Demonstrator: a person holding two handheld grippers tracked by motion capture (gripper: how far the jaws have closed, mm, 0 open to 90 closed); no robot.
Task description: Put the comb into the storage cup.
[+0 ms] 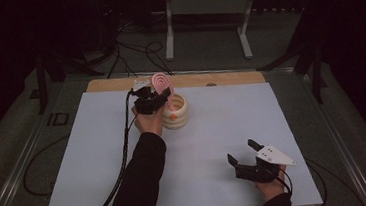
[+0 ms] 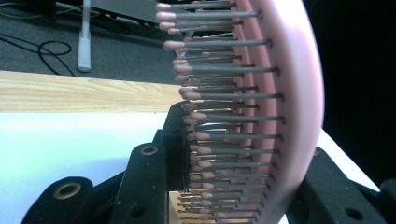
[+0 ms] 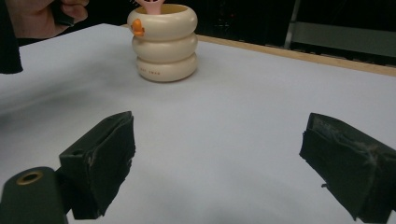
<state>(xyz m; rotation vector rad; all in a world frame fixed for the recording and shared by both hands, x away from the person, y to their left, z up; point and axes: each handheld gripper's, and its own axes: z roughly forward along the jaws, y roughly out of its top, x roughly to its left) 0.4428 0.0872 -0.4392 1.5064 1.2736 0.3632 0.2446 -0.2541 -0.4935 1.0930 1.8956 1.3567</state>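
Note:
A pink hairbrush point(image 1: 160, 81) stands upright with its handle point(image 3: 152, 5) down inside a cream ribbed cup point(image 1: 176, 112) at the back middle of the table. My left gripper point(image 1: 164, 93) is shut on the brush head. In the left gripper view the pink head and its bristles point(image 2: 289, 107) sit between the two black jaws of that gripper point(image 2: 243, 186). My right gripper point(image 1: 242, 151) rests near the front right of the table, open and holding nothing. In the right gripper view its jaws point(image 3: 217, 154) stand wide apart, facing the cup point(image 3: 163, 42), which has an orange mark on its side.
The white tabletop point(image 1: 100, 155) has a wooden strip point(image 1: 119, 83) along its back edge. A grey metal stand point(image 1: 207, 5) and loose cables point(image 1: 136, 52) lie on the dark floor behind. A black cable point(image 1: 125, 153) trails from the left gripper.

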